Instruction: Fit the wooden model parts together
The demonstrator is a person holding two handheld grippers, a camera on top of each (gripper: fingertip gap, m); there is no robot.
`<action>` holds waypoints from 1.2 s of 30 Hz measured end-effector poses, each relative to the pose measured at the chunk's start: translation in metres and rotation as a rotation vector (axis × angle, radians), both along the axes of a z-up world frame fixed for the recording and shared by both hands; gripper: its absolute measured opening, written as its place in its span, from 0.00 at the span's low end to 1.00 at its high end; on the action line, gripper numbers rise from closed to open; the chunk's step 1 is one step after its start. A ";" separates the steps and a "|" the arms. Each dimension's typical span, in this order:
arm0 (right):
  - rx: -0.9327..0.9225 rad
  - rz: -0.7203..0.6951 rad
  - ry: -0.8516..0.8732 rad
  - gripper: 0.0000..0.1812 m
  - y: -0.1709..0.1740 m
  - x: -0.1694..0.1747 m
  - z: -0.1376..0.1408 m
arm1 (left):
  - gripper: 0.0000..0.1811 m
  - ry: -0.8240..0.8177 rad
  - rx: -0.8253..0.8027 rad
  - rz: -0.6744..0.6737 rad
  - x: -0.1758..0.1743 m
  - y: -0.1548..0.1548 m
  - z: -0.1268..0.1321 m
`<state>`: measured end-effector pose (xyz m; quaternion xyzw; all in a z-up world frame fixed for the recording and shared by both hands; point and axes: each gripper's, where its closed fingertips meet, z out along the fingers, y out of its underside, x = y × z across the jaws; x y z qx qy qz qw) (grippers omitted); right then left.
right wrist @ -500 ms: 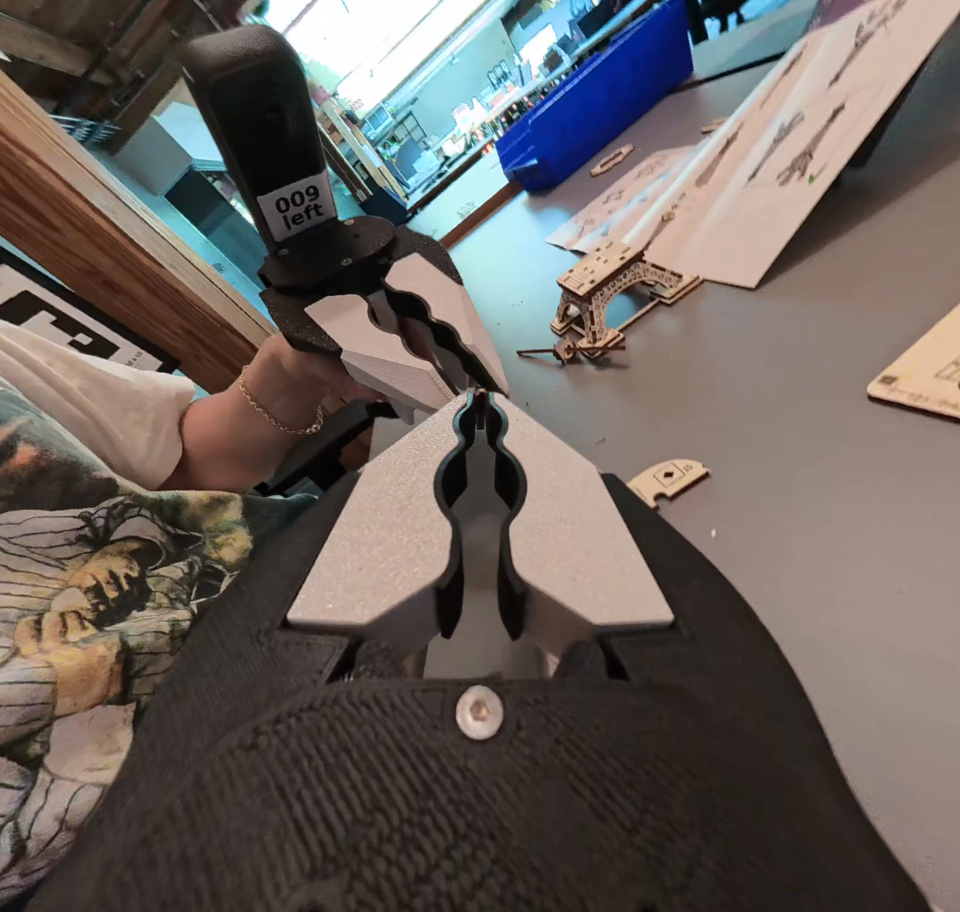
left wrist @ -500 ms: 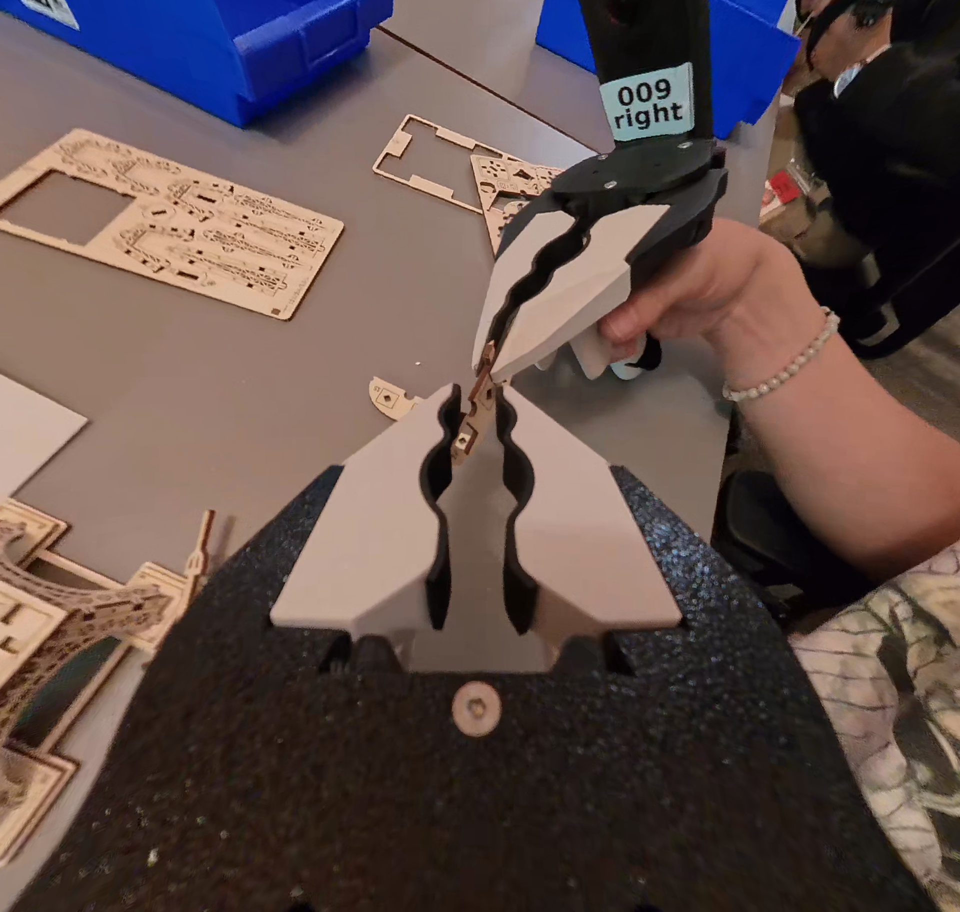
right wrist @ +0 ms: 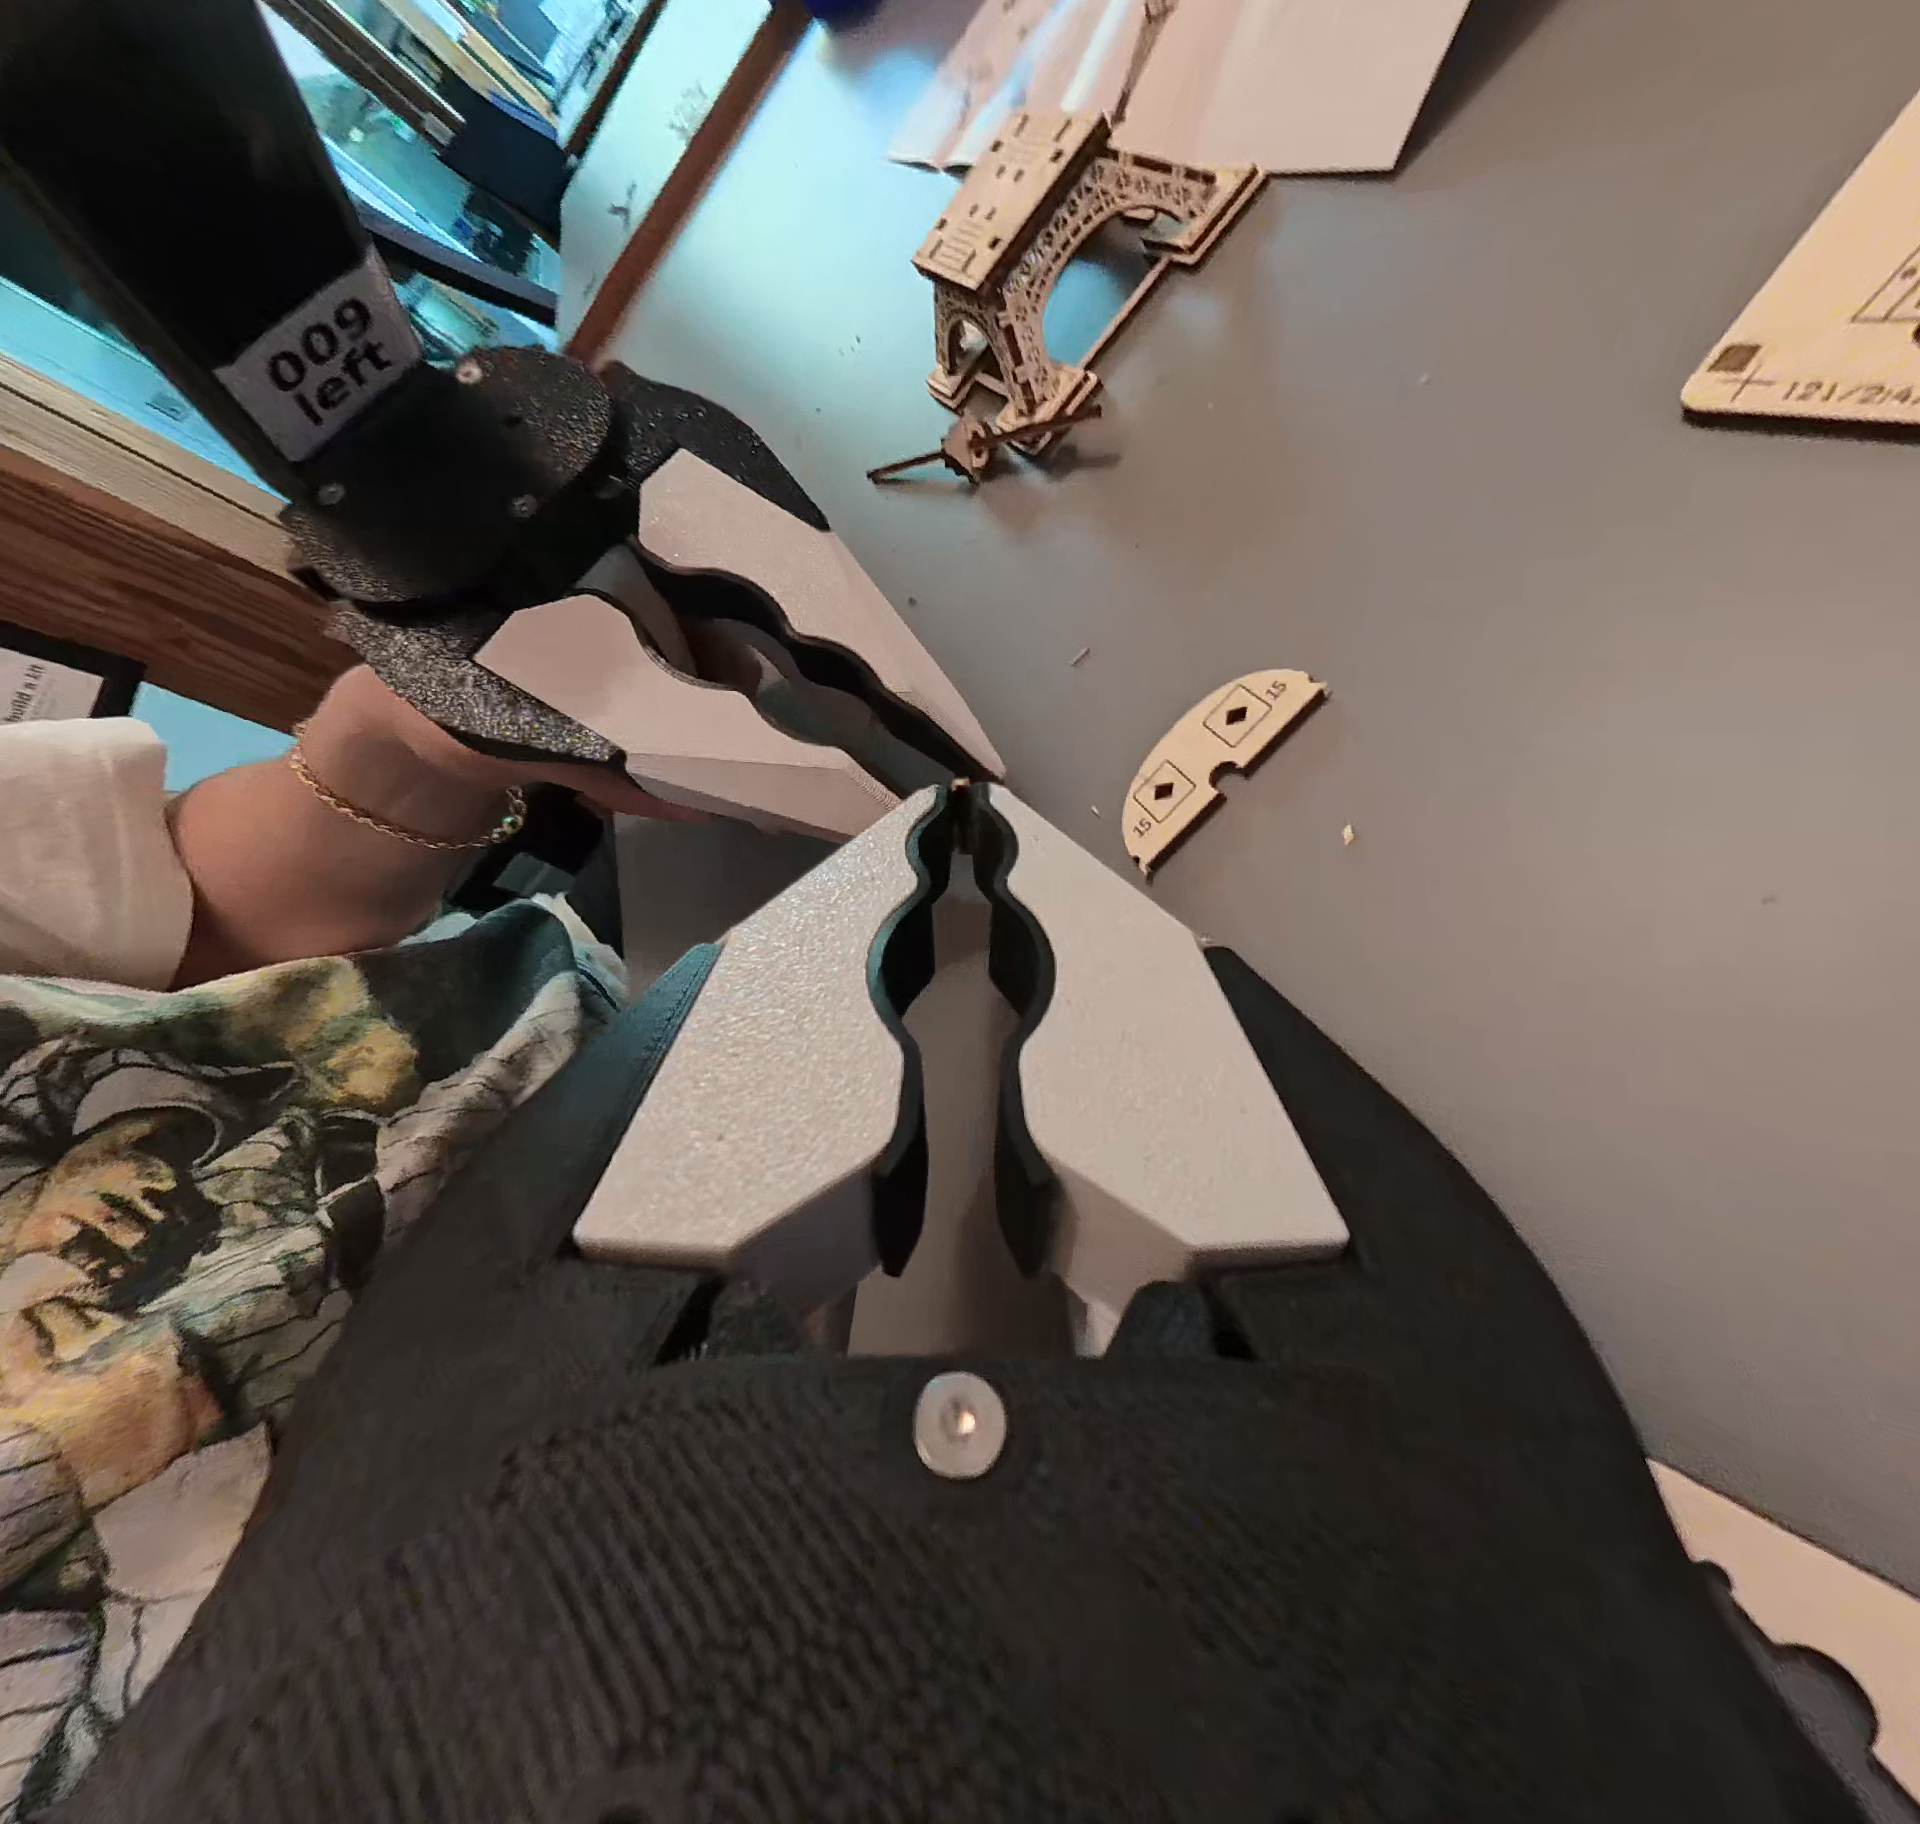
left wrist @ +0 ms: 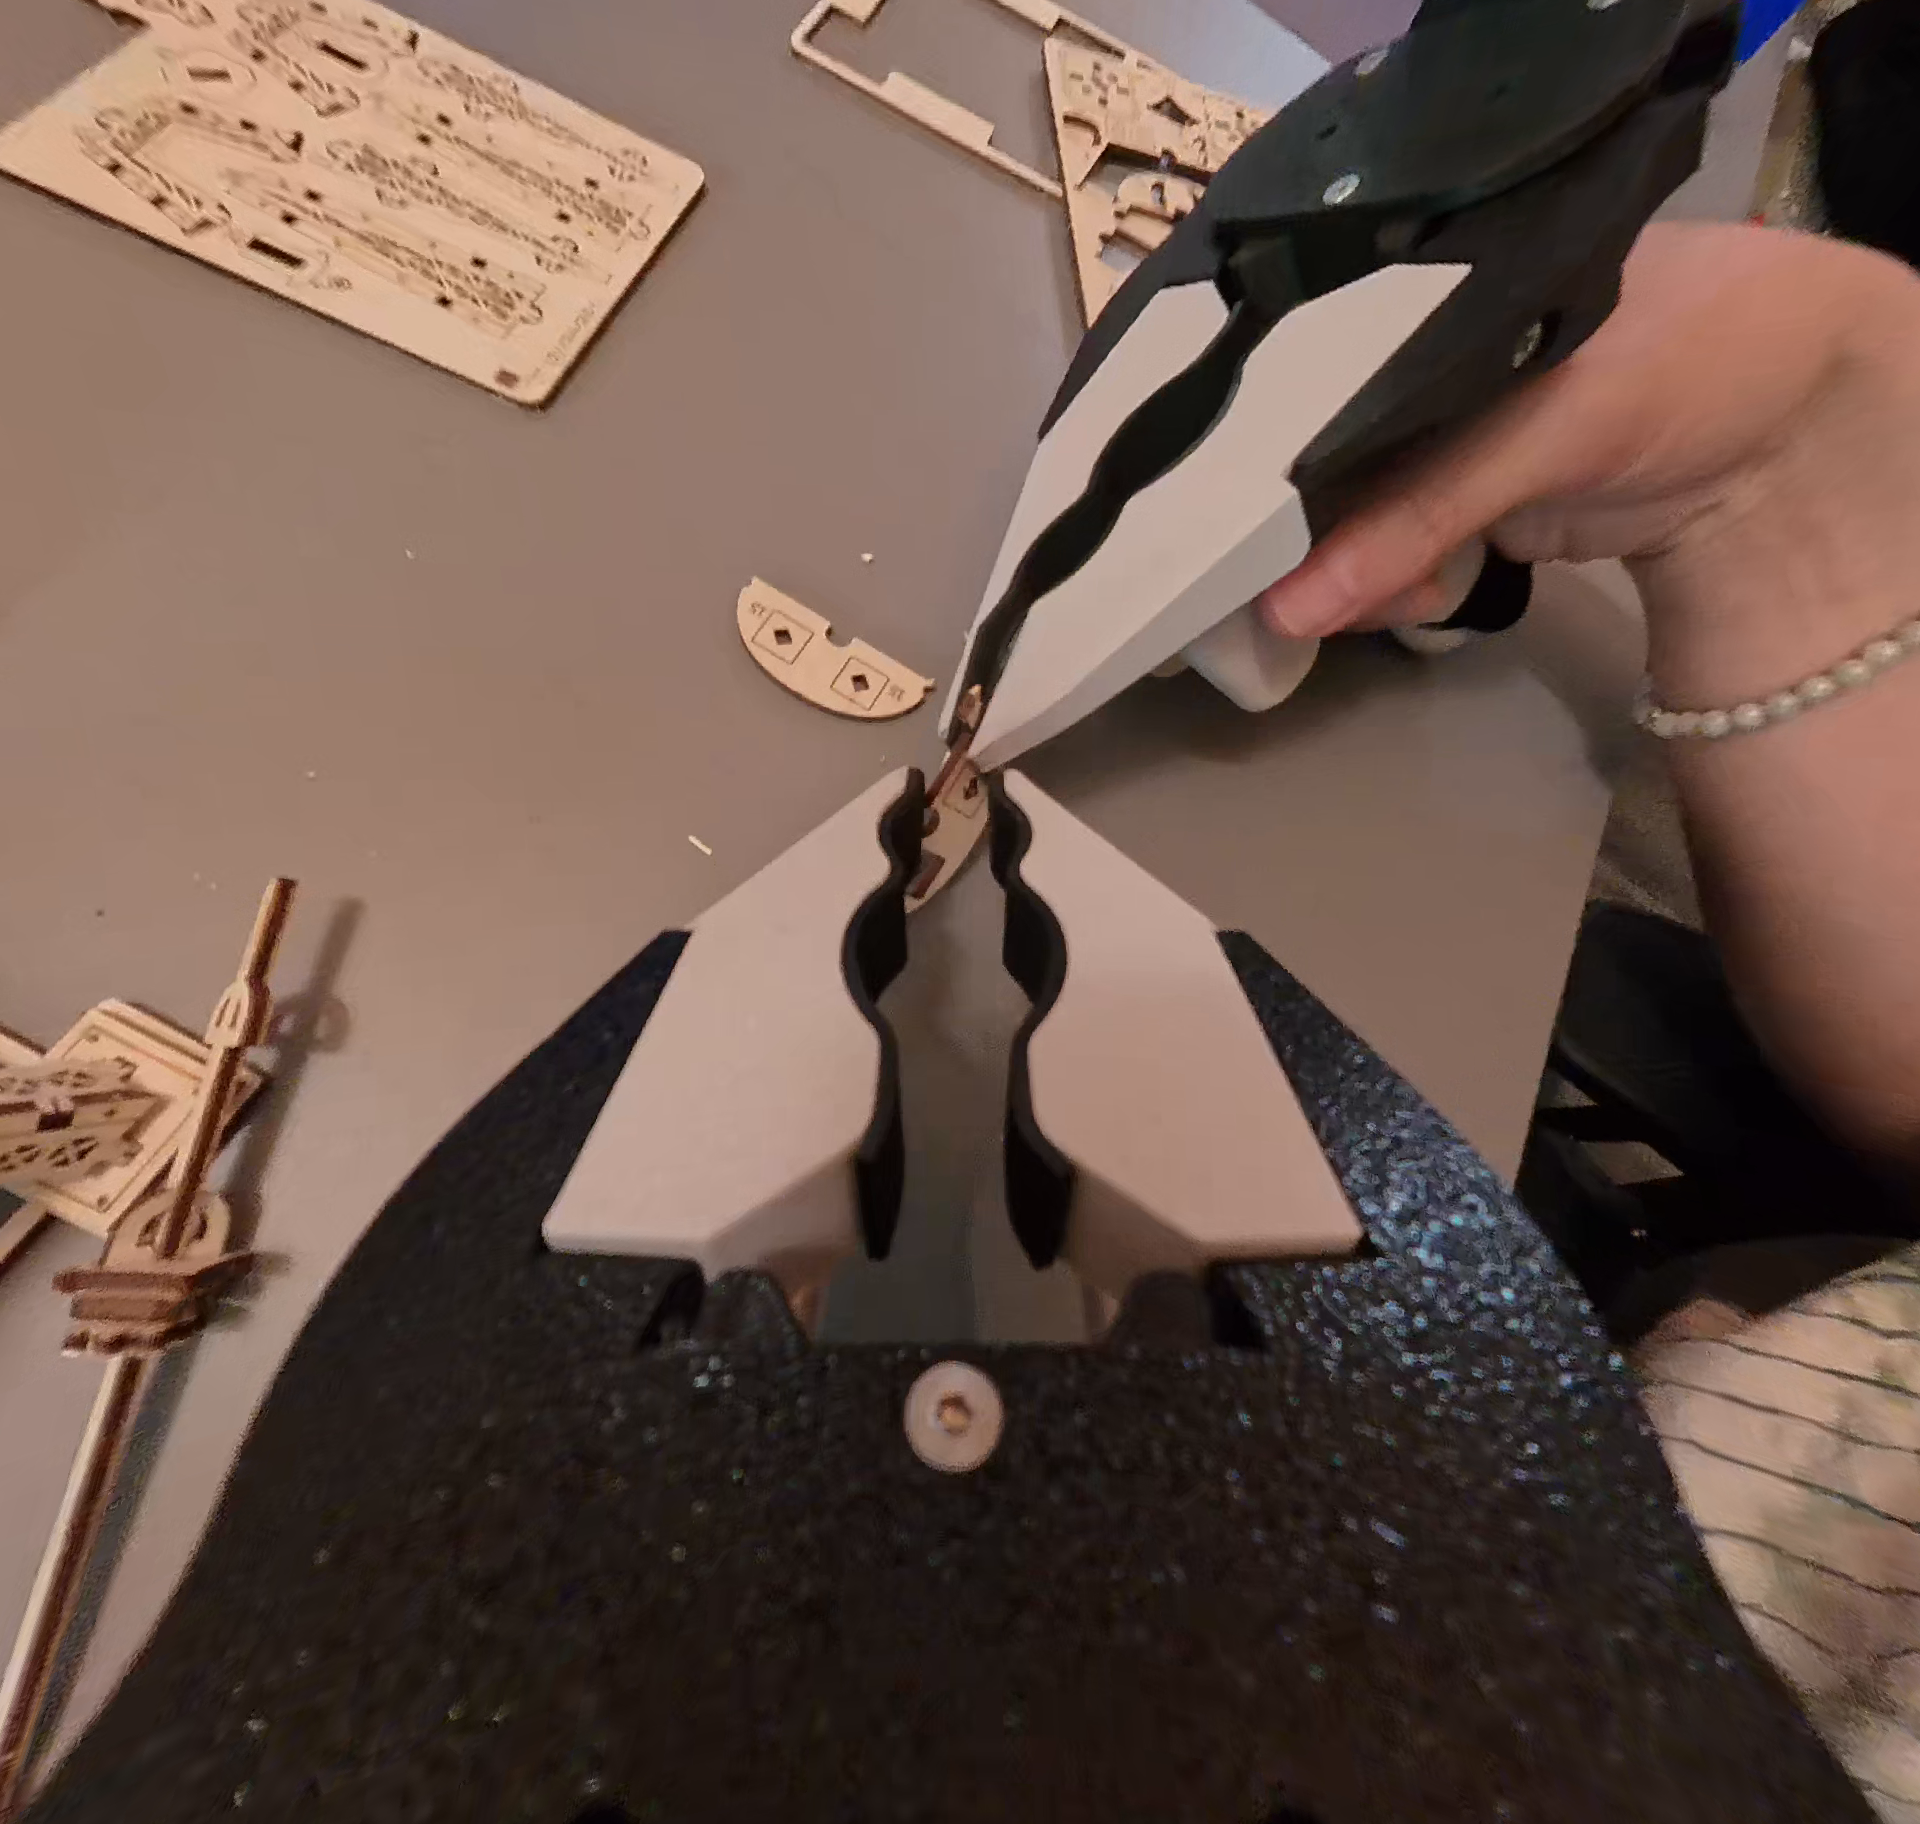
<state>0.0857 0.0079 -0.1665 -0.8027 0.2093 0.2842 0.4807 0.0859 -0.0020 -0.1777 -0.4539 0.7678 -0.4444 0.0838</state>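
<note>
In the left wrist view, the left gripper (left wrist: 951, 798) points forward over the grey table (left wrist: 436, 631), its two fingers standing a little apart at the tips. Between those tips sits a small rounded wooden piece (left wrist: 951, 844), touching the left finger; whether the right finger also presses on it cannot be told. Meeting it from ahead and to the right, the right gripper (left wrist: 971, 725) comes down at a slant, its fingertips pinched together on a second, thin wooden part (left wrist: 968, 709) that touches the rounded piece. A hand (left wrist: 1683, 403) holds this gripper from the right. Just ahead and left of the tips, a half-round wooden piece (left wrist: 831, 662) lies flat on the table. Farther ahead to the left lies a cut-out wooden sheet (left wrist: 343, 174), and farther ahead an empty wooden frame (left wrist: 914, 39). Down at the near left lies a wooden spire (left wrist: 197, 1151).

In the right wrist view, the right gripper (right wrist: 961, 808) has its fingers nearly closed, holding the thin wooden part (right wrist: 963, 810) edge-on at the very tip. The left gripper (right wrist: 966, 766) reaches in from the left, its tips touching those of the right one. The half-round wooden piece (right wrist: 1216, 766) lies just to the right. Well ahead stands a wooden tower base (right wrist: 1039, 278), beside a white paper sheet (right wrist: 1299, 29).
</note>
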 end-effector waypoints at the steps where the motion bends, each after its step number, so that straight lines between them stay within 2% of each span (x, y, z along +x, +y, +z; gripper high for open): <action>1: -0.030 0.004 -0.009 0.01 0.000 -0.001 -0.004 | 0.05 0.011 0.008 -0.005 -0.001 0.000 -0.004; 12: -0.046 -0.004 -0.005 0.00 0.000 0.001 -0.007 | 0.04 0.118 -0.142 -0.038 0.000 0.000 -0.004; 18: -0.069 -0.014 -0.005 0.01 -0.001 0.002 -0.011 | 0.03 0.107 -0.090 -0.044 0.001 0.000 -0.007; 21: -0.078 -0.022 -0.004 0.01 -0.001 0.003 -0.012 | 0.01 0.075 -0.008 -0.027 0.005 0.002 -0.011; 25: -0.069 -0.023 0.008 0.01 0.000 0.003 -0.011 | 0.02 0.023 0.054 -0.072 0.005 0.002 -0.010; 29: -0.030 -0.026 0.063 0.00 -0.001 0.003 -0.007 | 0.09 0.004 0.018 -0.059 0.007 0.005 -0.006; 31: 0.012 -0.024 0.088 0.00 -0.002 0.003 -0.001 | 0.23 -0.035 -0.014 -0.094 0.002 0.001 0.004; 32: 0.058 -0.028 0.082 0.00 -0.004 0.004 0.006 | 0.23 -0.074 -0.038 -0.099 0.002 -0.001 0.014; 35: 0.081 -0.134 0.011 0.00 -0.022 0.026 0.015 | 0.26 -0.236 -0.084 -0.052 0.007 -0.001 0.046; 36: 0.059 -0.213 -0.013 0.00 -0.030 0.040 0.014 | 0.26 -0.256 -0.056 -0.016 0.011 0.003 0.049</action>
